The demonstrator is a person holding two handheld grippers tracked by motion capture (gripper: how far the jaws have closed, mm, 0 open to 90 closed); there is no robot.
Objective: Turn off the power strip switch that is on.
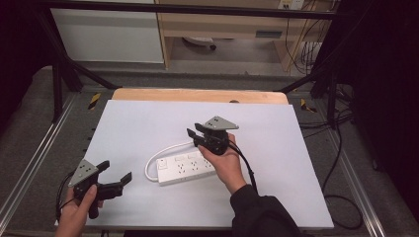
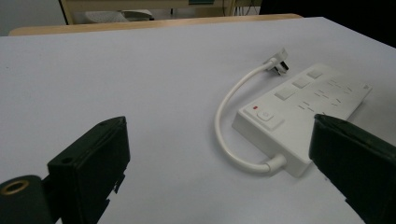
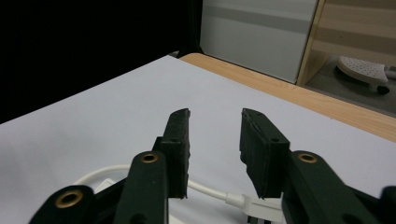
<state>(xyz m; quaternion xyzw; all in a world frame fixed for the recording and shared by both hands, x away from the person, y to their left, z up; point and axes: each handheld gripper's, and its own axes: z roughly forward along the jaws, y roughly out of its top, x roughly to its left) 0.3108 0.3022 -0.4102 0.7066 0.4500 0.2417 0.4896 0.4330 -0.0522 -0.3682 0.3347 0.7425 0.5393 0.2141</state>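
Both grippers released over the white worktop (image 1: 148,123).
We see our left gripper (image 1: 117,178) spread wide beside the power strip (image 1: 185,168); our right gripper (image 1: 195,135) hovers, jaws parted, above its plug (image 3: 264,207) and cord (image 2: 229,126).

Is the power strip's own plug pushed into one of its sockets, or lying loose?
Loose. The plug lies on the white table beside the power strip, its short cord looped round, and no socket is occupied.
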